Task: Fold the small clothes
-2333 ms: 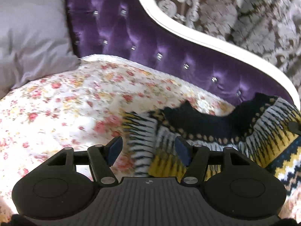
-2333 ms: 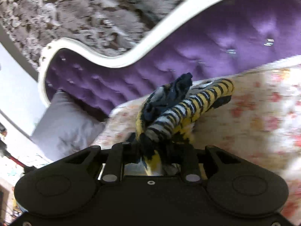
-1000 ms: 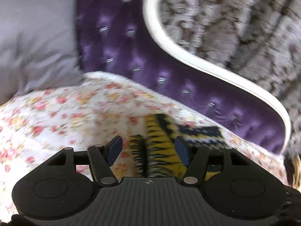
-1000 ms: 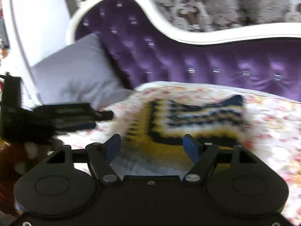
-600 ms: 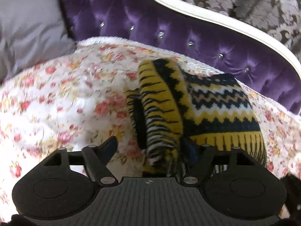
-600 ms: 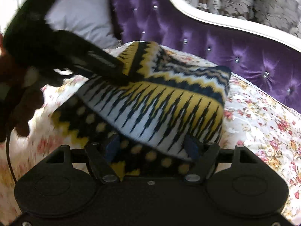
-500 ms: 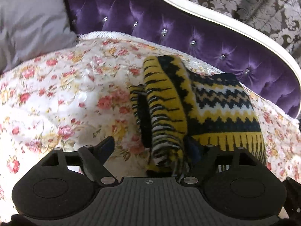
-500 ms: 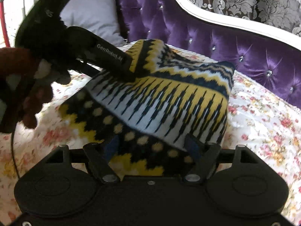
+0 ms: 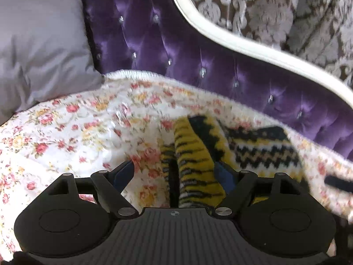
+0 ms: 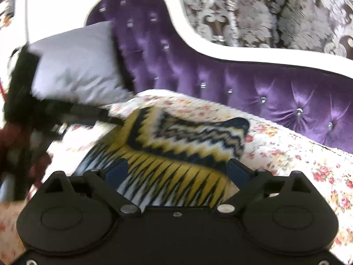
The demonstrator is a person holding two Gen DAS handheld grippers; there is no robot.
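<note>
A yellow, black and white patterned sweater (image 9: 260,152) lies folded on the floral blanket (image 9: 72,137). My left gripper (image 9: 175,173) is low over the sweater's left folded edge (image 9: 194,161), which sits between its jaws; they are closing, and the left pad (image 9: 124,172) is still over bare blanket. My right gripper (image 10: 176,170) hangs over the sweater's striped hem (image 10: 174,176), jaws opening wide with the pads clear of the knit. In the right wrist view the left gripper (image 10: 97,113) reaches in from the left to the sweater's corner.
A purple tufted sofa back (image 9: 176,50) with a white frame (image 10: 242,50) rises right behind the blanket. A grey cushion (image 9: 37,44) leans at the left. A hand in dark red (image 10: 15,137) holds the left gripper. Patterned wallpaper is behind.
The sweater, earlier bunched in my right gripper, now lies flat and folded. My right gripper has drawn back and its jaws stand wider. The left gripper has sunk toward the folded edge.
</note>
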